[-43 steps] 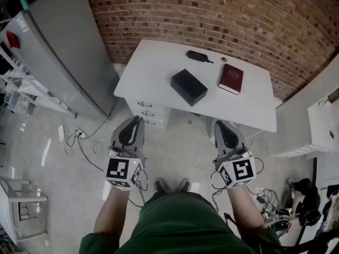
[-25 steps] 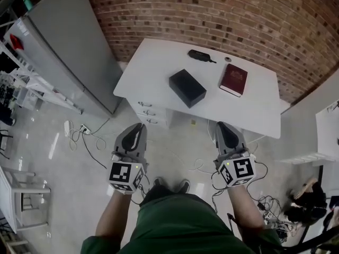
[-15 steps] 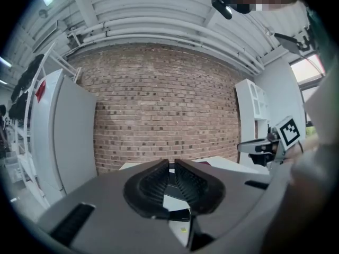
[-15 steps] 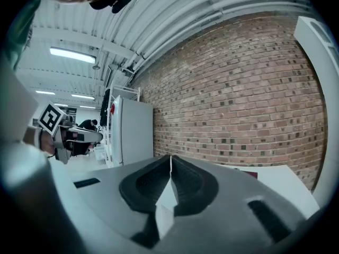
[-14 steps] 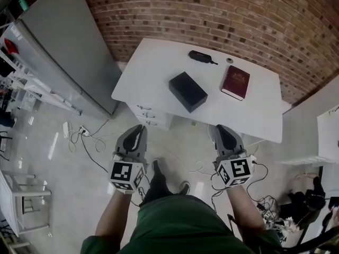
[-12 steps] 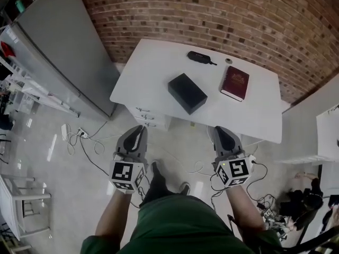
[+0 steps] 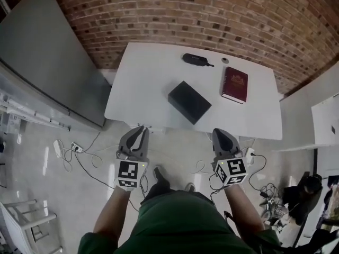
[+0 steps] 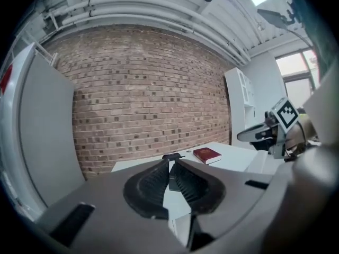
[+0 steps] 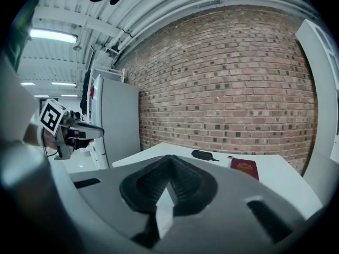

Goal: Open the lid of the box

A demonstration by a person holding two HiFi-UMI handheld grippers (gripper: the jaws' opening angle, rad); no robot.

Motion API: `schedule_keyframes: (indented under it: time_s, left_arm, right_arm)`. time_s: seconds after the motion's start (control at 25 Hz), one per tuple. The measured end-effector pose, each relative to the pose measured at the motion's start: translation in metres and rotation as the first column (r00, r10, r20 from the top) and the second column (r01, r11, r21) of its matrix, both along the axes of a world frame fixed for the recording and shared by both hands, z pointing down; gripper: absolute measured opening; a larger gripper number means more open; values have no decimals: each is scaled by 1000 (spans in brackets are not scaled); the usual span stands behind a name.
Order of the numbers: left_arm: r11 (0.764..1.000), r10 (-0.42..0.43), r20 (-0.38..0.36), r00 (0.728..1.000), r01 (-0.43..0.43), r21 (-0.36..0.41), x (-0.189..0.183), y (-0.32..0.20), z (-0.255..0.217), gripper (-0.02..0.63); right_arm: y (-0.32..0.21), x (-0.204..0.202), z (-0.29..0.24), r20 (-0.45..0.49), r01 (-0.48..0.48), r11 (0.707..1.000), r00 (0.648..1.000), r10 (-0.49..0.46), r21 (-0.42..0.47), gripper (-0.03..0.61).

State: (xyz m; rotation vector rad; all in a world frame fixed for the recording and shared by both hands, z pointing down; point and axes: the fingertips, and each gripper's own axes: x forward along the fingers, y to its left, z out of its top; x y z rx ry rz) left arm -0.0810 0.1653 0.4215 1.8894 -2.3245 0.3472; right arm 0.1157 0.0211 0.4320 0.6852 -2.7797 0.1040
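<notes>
While both claws hang short of the white table (image 7: 139, 83), the step in hand is, I judge, the approach to the black box (image 7: 189, 102). My left gripper (image 7: 140, 129) has its jaws pressed together with nothing in them. The box lies ahead of it and a little to its right, set cornerwise to the table's near edge. My right gripper (image 7: 218, 133) is likewise closed and empty, with the box ahead and to its left. I would part both sets of jaws before arriving, steady the base with one and lift the lid with the other. A grey cabinet (image 7: 47, 62) stands well left of the left claw. A red book (image 7: 234, 84) lies ahead of the right claw, apart from the box.
</notes>
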Motion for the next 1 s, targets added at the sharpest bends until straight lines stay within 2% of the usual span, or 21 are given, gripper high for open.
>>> schedule_keyframes:
  time_s: [0.24,0.52,0.8,1.0]
  left_arm:
    - [998,69,-19,997,-69,-2,-33,-14,12,29]
    - [994,111,-27,993,-111,-7,-58,-23,22,29]
    - [986,162,-29,986,-163,-40,-62,-42,43,29]
    - [965,261,-32,965,-260,6,-50,-60,43,31]
  right_arm:
    - [-9,-27,-1,-11,-72,997,997,72,13,3]
    - [-18,-37,6,-26,-144,990,989,143,-4,3]
    - [-13,-41,42,-71,-103,994,993,99,-44,3]
    - [-26,-35,76,-68,-148,983,988,141,-107,8]
